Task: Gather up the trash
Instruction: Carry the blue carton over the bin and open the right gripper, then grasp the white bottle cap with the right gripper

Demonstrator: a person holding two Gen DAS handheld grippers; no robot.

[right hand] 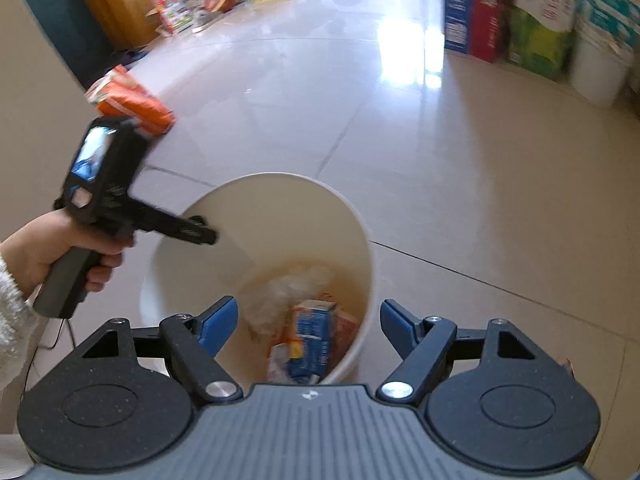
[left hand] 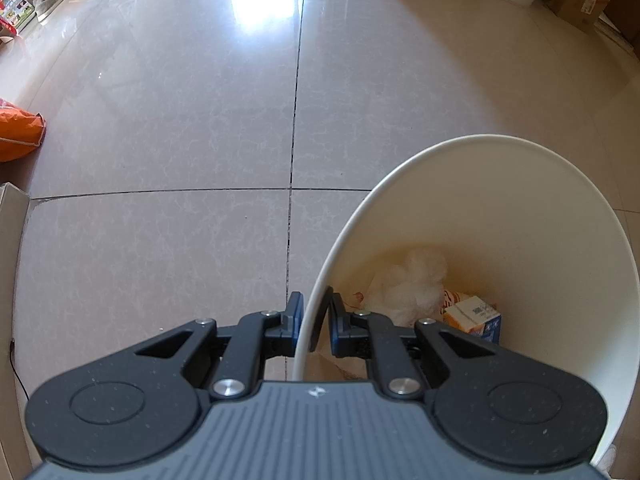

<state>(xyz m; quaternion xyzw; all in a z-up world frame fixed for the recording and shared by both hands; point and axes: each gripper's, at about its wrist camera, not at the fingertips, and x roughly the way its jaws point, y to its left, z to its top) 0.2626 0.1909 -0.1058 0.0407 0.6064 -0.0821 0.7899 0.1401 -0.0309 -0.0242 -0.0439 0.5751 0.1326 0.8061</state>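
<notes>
A white bucket (left hand: 500, 200) stands on the tiled floor. My left gripper (left hand: 314, 308) is shut on the bucket's near rim, one pad outside and one inside. In the bucket lie crumpled white plastic (left hand: 412, 284) and a blue-and-orange drink carton (left hand: 474, 316). In the right wrist view my right gripper (right hand: 310, 312) hangs open over the bucket (right hand: 280, 208), nothing between its blue pads (right hand: 220, 320). The carton (right hand: 314, 336) lies on the bottom below it. A hand (right hand: 40, 256) holds the left gripper (right hand: 208, 234) at the bucket's left rim.
An orange bag (right hand: 132, 100) lies on the floor left of the bucket. Cartons and boxes (right hand: 536, 20) and a second white pail (right hand: 600, 68) line the far right wall. More clutter (right hand: 192, 8) sits at the far left. A cardboard box edge (left hand: 10, 260) stands at my left.
</notes>
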